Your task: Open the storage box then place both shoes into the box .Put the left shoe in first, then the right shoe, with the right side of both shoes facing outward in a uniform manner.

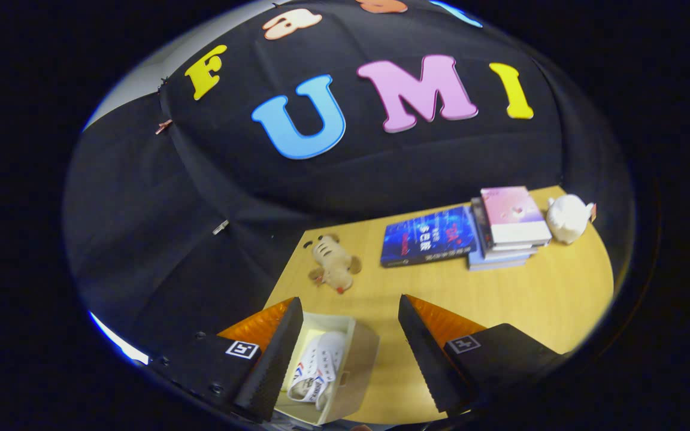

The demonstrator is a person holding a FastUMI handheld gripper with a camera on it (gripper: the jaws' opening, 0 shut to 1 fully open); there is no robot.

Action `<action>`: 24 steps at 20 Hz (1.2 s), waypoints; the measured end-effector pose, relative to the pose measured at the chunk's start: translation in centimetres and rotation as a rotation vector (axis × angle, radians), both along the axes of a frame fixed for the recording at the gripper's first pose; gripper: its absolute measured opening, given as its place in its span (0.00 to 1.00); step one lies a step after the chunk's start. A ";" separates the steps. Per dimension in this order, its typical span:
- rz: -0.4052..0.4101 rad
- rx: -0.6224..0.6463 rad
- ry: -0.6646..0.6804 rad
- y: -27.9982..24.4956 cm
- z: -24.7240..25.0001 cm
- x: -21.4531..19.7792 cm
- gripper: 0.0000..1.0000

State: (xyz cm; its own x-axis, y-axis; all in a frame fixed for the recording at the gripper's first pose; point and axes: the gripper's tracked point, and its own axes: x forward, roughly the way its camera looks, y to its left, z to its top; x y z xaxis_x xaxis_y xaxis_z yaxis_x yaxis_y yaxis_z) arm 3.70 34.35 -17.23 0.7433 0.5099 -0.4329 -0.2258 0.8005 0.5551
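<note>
Overhead, the claw (351,353) hangs above the table (501,299) with its two fingers spread wide and nothing held between them. Directly below, between the fingers and nearer the left one, sits the storage box (364,359), already open, its pale walls upright. One white shoe (316,372) lies inside on its side, laces showing; which shoe of the pair it is cannot be told from this angle, nor which flank faces outward. Beyond the fingers, well apart from the box, a small plush toy (334,263) lies on the table; farther right are a blue book (429,236) lying flat, a stack of books (508,227) touching it, and a white teapot-like figure (568,218) just beside the stack.

The step in hand appears to be the fetching of the second shoe, since the box seems to hold a single one. To do it well, keep the fingers spread until they straddle the shoe's upper near the collar, where a pinch is firm and the sole hangs level. Carry it in with the toe pointing the same way as the shoe already stowed, lower it into the free space beside that shoe, and release only once the sole or flank rests against the box floor, lest it tip onto its neighbour.
</note>
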 end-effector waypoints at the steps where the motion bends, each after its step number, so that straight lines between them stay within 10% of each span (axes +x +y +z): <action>1: -0.037 -0.031 -0.052 -1.8 0.6 0.7 0.97; 10: -0.236 -0.292 -0.264 -15.3 1.4 0.9 0.99; 24: -0.378 -0.309 -0.340 -23.2 3.1 -4.9 0.97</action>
State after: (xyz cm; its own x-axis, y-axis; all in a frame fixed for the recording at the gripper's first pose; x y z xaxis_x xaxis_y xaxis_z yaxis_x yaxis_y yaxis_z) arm -1.22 11.13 -14.15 0.9717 0.0710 -0.2253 -0.0177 0.9730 0.2303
